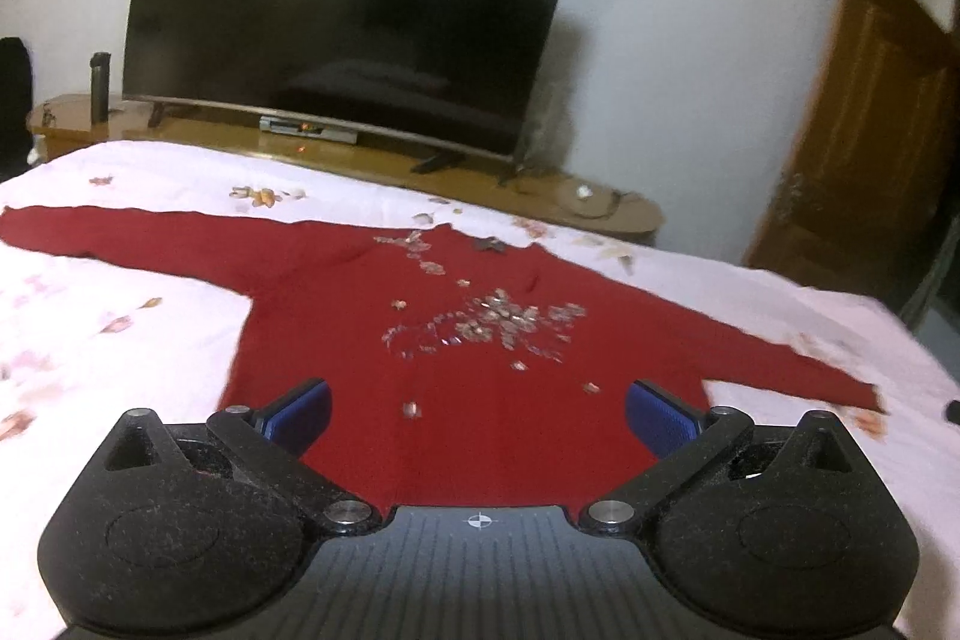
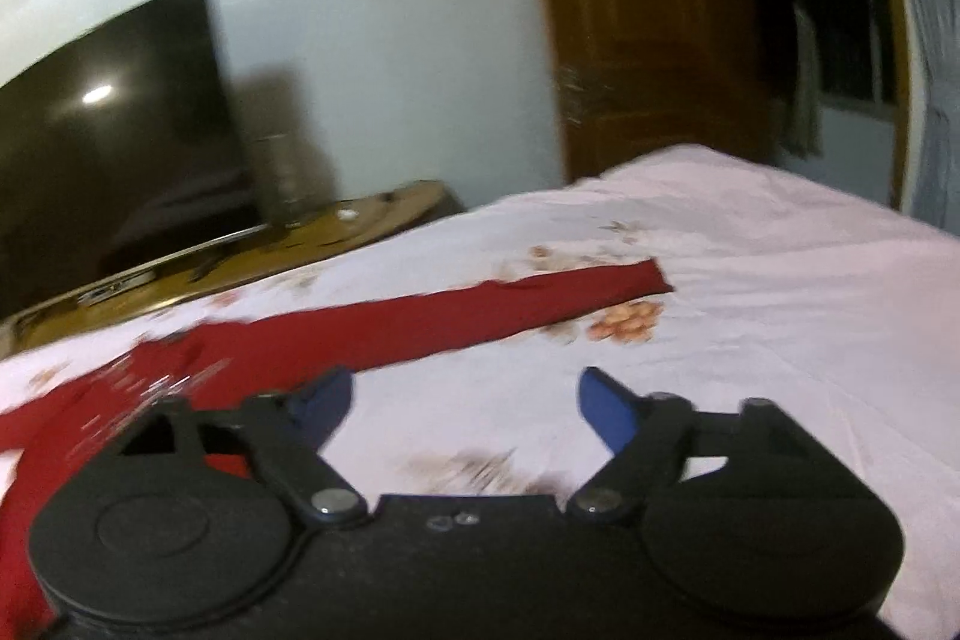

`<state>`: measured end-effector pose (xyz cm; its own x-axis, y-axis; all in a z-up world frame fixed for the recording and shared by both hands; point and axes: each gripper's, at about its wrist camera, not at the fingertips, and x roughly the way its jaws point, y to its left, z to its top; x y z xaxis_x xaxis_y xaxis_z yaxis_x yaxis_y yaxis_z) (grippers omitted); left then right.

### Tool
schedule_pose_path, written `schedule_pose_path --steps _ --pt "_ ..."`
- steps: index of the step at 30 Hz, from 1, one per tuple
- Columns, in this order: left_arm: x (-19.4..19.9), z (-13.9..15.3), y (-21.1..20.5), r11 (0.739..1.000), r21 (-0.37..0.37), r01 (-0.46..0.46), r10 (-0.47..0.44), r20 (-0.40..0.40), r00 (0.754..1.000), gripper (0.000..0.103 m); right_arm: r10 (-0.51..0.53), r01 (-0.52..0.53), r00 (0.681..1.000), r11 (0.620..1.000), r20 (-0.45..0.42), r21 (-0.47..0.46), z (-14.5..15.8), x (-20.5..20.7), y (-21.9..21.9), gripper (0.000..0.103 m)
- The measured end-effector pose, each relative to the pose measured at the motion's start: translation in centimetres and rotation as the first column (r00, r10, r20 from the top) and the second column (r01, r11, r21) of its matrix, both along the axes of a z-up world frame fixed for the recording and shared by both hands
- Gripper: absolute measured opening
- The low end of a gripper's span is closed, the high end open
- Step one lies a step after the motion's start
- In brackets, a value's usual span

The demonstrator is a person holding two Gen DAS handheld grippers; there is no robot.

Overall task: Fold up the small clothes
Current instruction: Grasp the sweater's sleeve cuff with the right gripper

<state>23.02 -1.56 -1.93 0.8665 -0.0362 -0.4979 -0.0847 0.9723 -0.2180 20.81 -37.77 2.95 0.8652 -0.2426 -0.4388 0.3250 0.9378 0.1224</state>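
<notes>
A dark red long-sleeved top with a sequinned front (image 1: pixel 456 340) lies flat, sleeves spread, on the white floral bedsheet (image 1: pixel 120 340). The left gripper (image 1: pixel 477 409) hangs over its hem and the right gripper (image 2: pixel 465 403) beside its right sleeve (image 2: pixel 480 316), both with jaws wide apart and empty. A clean fold likely starts with a pinch at the cuff. The black curved television (image 1: pixel 348 16) and wooden door (image 1: pixel 870 130) stand clear.

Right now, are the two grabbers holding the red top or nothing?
Left gripper: open, holding nothing, over the red top.
Right gripper: open, holding nothing, over the bedsheet beside the top's sleeve.
</notes>
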Motion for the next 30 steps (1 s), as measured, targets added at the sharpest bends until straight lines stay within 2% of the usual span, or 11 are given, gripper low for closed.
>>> schedule_pose_path --steps 1,4,6,9,11,14,20,23,25,27,30 --pt "2.2 -0.7 -0.7 1.000 0.011 -0.023 0.023 -0.006 1.000 0.103 -0.018 0.018 1.000 1.000 -0.007 0.010 -0.5 1.8 -2.0 0.062" --pt "6.7 -2.2 -2.2 0.998 0.011 -0.059 0.059 -0.044 0.997 0.103 -0.065 0.066 0.998 0.996 -0.015 0.056 -2.4 7.6 -8.2 0.055" --pt "9.4 -3.1 -3.2 0.998 -0.016 -0.065 0.063 -0.078 0.995 0.103 -0.109 0.113 0.993 0.984 -0.040 0.136 -4.2 11.0 -12.4 0.050" --pt "11.5 -4.1 -4.8 0.998 0.006 -0.059 0.059 -0.101 0.993 0.103 -0.177 0.196 0.980 0.936 -0.090 0.292 -7.7 15.2 -18.3 0.040" --pt "12.4 -4.6 -5.6 0.998 0.031 -0.052 0.055 -0.118 0.991 0.103 -0.207 0.237 0.971 0.902 -0.121 0.360 -9.9 17.0 -20.9 0.039" --pt "13.3 -5.2 -5.2 0.997 0.037 -0.074 0.078 -0.152 0.985 0.103 -0.223 0.261 0.965 0.867 -0.137 0.425 -12.1 18.8 -22.8 0.039" --pt "14.4 -5.6 -2.4 0.988 0.014 -0.156 0.156 -0.180 0.971 0.103 -0.223 0.230 0.972 0.835 -0.073 0.500 -13.3 20.2 -23.8 0.040" --pt "14.5 -5.6 -0.6 0.986 -0.006 -0.164 0.160 -0.188 0.969 0.103 -0.224 0.222 0.973 0.829 -0.058 0.514 -13.4 21.2 -24.0 0.035" --pt "14.4 -5.7 0.5 0.982 -0.005 -0.189 0.185 -0.189 0.964 0.103 -0.218 0.217 0.974 0.822 -0.061 0.526 -13.5 21.6 -24.1 0.009" --pt "14.5 -5.8 1.6 0.981 -0.009 -0.194 0.189 -0.184 0.965 0.103 -0.222 0.227 0.972 0.832 -0.073 0.505 -13.3 22.5 -24.1 0.007" --pt "14.4 -6.1 3.3 0.981 -0.010 -0.193 0.188 -0.180 0.966 0.103 -0.196 0.202 0.979 0.890 -0.056 0.409 -11.4 23.1 -22.3 0.007"
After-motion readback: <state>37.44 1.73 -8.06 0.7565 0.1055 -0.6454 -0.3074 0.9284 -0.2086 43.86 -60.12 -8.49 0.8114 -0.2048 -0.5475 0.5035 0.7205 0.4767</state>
